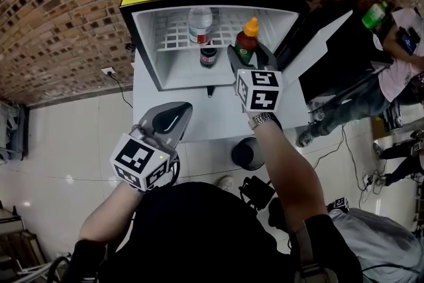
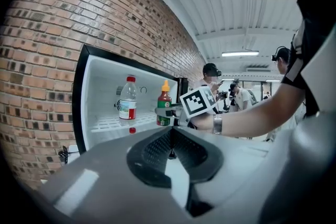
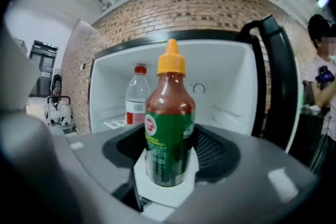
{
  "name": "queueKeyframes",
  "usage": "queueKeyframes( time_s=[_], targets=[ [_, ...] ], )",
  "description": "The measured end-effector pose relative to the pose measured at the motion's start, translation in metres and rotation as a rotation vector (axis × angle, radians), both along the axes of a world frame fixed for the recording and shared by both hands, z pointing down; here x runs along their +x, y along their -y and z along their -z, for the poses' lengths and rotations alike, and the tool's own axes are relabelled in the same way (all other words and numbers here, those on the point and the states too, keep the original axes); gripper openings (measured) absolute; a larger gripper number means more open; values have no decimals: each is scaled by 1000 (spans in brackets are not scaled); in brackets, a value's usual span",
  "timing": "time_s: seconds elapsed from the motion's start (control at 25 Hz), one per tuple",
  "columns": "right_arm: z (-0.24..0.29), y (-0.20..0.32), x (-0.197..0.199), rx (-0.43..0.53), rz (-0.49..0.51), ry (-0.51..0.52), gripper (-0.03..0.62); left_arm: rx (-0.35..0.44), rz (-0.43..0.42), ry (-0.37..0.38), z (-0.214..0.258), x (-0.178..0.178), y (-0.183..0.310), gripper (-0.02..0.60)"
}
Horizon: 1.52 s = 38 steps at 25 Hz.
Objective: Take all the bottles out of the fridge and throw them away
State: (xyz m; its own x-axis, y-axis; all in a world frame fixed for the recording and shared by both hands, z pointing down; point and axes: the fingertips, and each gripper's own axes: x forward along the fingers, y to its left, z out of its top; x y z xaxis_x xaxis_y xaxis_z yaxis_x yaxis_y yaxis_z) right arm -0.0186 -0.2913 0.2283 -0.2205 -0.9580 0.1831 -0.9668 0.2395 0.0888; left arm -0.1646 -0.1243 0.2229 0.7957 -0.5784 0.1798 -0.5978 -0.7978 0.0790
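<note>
A sauce bottle (image 1: 246,43) (image 3: 169,123) with an orange cap and green label stands upright between the jaws of my right gripper (image 1: 249,55) (image 3: 168,162), which is shut on its lower body at the mouth of the open fridge (image 1: 149,36). It also shows in the left gripper view as the sauce bottle (image 2: 164,107). A clear red-capped bottle (image 1: 200,24) (image 2: 127,101) (image 3: 136,99) stands on the wire shelf. A dark bottle (image 1: 208,55) stands on the level below. My left gripper (image 1: 173,114) (image 2: 171,153) hangs in front of the fridge, shut and empty.
The fridge door (image 1: 318,50) stands open to the right. A black bin (image 1: 248,152) sits on the floor below my right arm. People (image 1: 397,69) stand at the right, with a green bottle (image 1: 374,13) near them. A brick wall backs the fridge.
</note>
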Motion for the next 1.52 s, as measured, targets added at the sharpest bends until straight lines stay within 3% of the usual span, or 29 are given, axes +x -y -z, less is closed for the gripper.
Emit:
queueKeyframes(
  time_s=[0.44, 0.88, 1.4, 1.52],
  targets=[
    [5, -98, 34, 43, -35, 26, 279, -2, -138, -13, 2, 42, -20, 3],
    [-55, -184, 81, 29, -79, 11, 278, -5, -294, 6, -9, 94, -45, 3],
    [-237, -265, 160, -269, -185, 21, 278, -35, -486, 97, -47, 160, -81, 3],
    [-280, -271, 173, -337, -214, 42, 278, -93, -498, 107, -61, 178, -86, 3]
  ],
)
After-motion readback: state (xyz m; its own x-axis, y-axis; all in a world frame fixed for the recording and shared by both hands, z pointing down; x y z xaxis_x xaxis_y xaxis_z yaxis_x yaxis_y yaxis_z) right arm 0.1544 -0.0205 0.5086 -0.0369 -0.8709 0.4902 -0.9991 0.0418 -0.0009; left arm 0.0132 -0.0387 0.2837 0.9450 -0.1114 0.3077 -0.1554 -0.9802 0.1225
